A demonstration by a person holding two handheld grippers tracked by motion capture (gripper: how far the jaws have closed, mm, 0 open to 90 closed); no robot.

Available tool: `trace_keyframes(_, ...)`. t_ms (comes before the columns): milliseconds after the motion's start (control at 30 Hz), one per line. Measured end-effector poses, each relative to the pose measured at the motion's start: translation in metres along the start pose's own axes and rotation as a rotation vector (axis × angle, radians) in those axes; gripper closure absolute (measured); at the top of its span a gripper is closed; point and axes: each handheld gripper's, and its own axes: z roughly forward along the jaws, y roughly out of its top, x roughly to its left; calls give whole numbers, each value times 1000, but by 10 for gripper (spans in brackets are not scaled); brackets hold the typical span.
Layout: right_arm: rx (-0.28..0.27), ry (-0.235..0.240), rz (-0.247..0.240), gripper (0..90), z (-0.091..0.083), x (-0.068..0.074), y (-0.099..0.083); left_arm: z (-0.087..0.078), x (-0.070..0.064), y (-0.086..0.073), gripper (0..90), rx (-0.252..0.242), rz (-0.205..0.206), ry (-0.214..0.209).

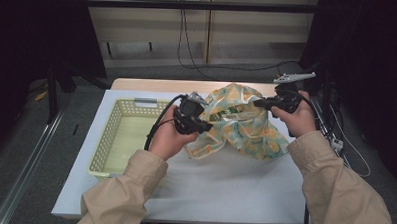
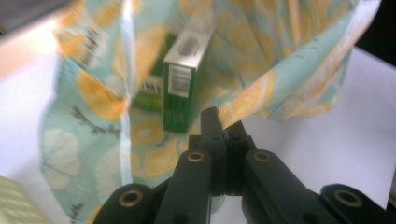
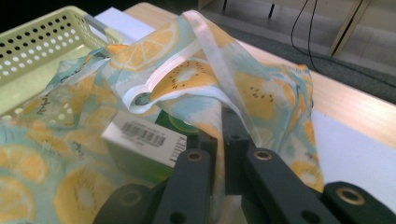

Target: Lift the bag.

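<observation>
On the white table, right of centre, sits a fruit-print cloth bag w/ its mouth pulled apart by both grippers. Left gripper has its jaws closed on the near rim of the bag — in the left gripper view the hem runs right into the pinched tips. Right gripper is clamped on the far rim; in its own view the cloth drapes over and between the closed jaws. Bag looks thin, soft, floppy — prob. light, will sag and fold shut if either side lets go, so the stitched hem or the white strap is the best hold, not the loose panel. Inside: a green box standing on end, w/ barcode, stiff cardboard, likely light; another green item behind it, too blurred to tell. Pale yellow perforated basket just left of the bag, beside the left hand. The loose cloth itself is what crowds the box; cables trail off table's far right.
</observation>
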Motion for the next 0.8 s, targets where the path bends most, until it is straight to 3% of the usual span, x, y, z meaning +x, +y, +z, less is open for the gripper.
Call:
trace_keyframes(300, -70, -30, -31, 899, -30, 2, 38, -39, 10, 57, 900, -127, 23, 85)
trace_keyframes(433, -104, -23, -49, 899, -37, 8, 56, -49, 13, 73, 900, -162, 19, 96)
trace_keyframes(567, -103, 10, -58, 899, -33, 15, 60, -46, 16, 71, 900, -153, 3, 75)
trace_keyframes(633, -97, 27, -61, 899, -28, 18, 57, -42, 17, 65, 900, -151, -12, 48)
trace_keyframes(800, -69, 52, -53, 898, -16, 25, 47, -39, 21, 54, 899, -125, -21, 28)
